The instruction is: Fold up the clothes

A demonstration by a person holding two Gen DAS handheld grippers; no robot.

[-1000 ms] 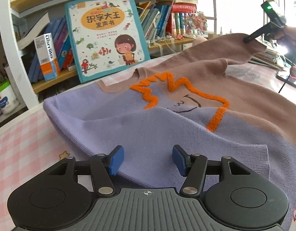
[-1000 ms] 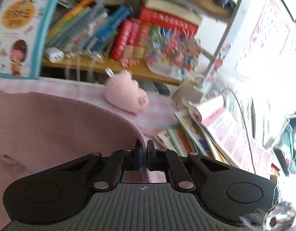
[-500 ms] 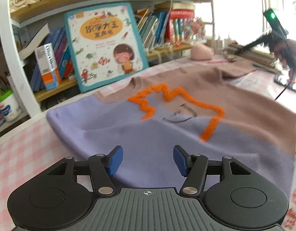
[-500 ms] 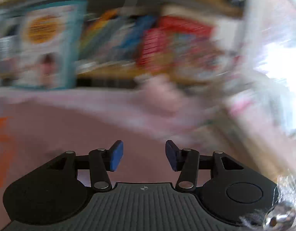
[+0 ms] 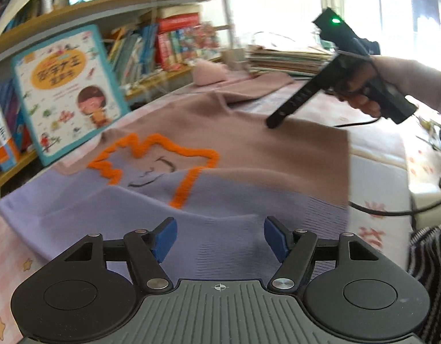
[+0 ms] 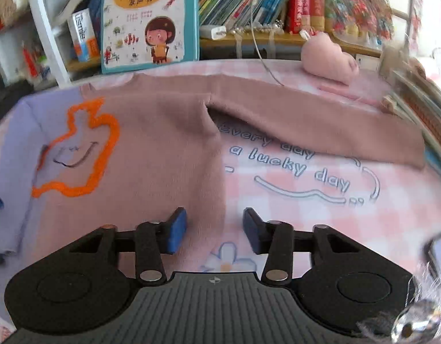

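A knit sweater, mauve-brown and lilac with an orange outline design, lies flat on the table. It also shows in the right wrist view, with one brown sleeve stretched out to the right. My left gripper is open and empty above the sweater's lilac hem. My right gripper is open and empty, hovering over the sweater's right side edge; it also shows in the left wrist view, held by a hand.
The table has a pink checked cloth with printed words. A bookshelf stands behind, with a large picture book leaning on it. A pink plush pig and a stack of books lie at the far right.
My right gripper opened and let go of the brown sleeve, which now lies flat on the table. It then pulled back toward the sweater's side edge. My left gripper stayed open.
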